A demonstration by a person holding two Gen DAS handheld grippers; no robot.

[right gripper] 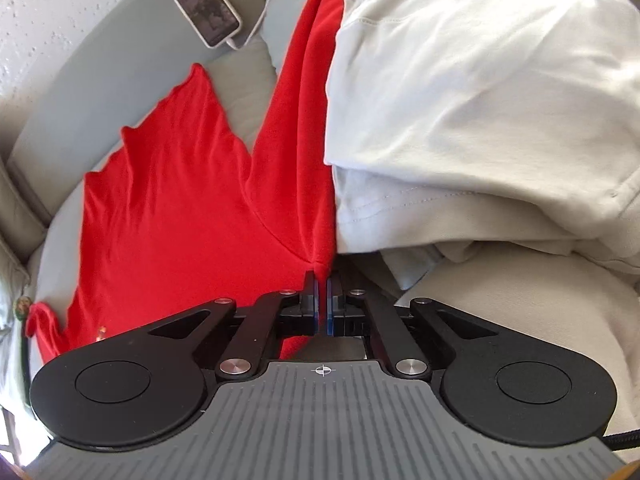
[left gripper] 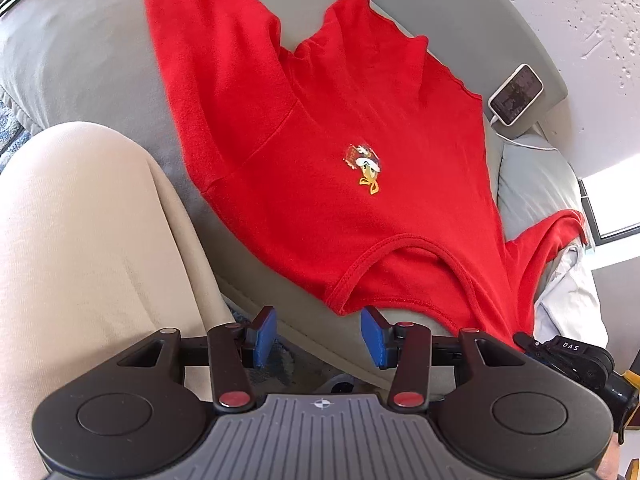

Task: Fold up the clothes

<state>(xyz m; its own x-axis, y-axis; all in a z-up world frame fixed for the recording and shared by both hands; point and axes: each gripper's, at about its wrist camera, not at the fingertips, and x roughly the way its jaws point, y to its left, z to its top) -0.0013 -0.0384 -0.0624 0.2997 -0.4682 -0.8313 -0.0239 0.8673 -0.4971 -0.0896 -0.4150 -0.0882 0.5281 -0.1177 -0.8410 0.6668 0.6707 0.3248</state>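
Lying spread over a grey couch cushion, the red T-shirt sits straight ahead of the left tool, its neckline nearest the blue pads and its hem farthest away. A small cartoon print shows on the chest, beyond the neckline. The left tool is released: its pads stand apart with nothing between them, just short of the collar edge, and do not touch the cloth. To that tool's left is a person's leg in beige trousers; ahead and to its right, past the shirt's hem, a phone with a white cable lies on the couch arm.

The right tool is clenched, its two pads drawn together with only a thin slit left. A bunched point of red fabric reaches right to their tips; whether the pads actually pinch it cannot be told from this view. From there the shirt fans out ahead and to the left of the right tool, and one long fold runs up ahead alongside a pile of pale grey clothing that fills the space ahead and to the right. The phone lies far ahead to the left.
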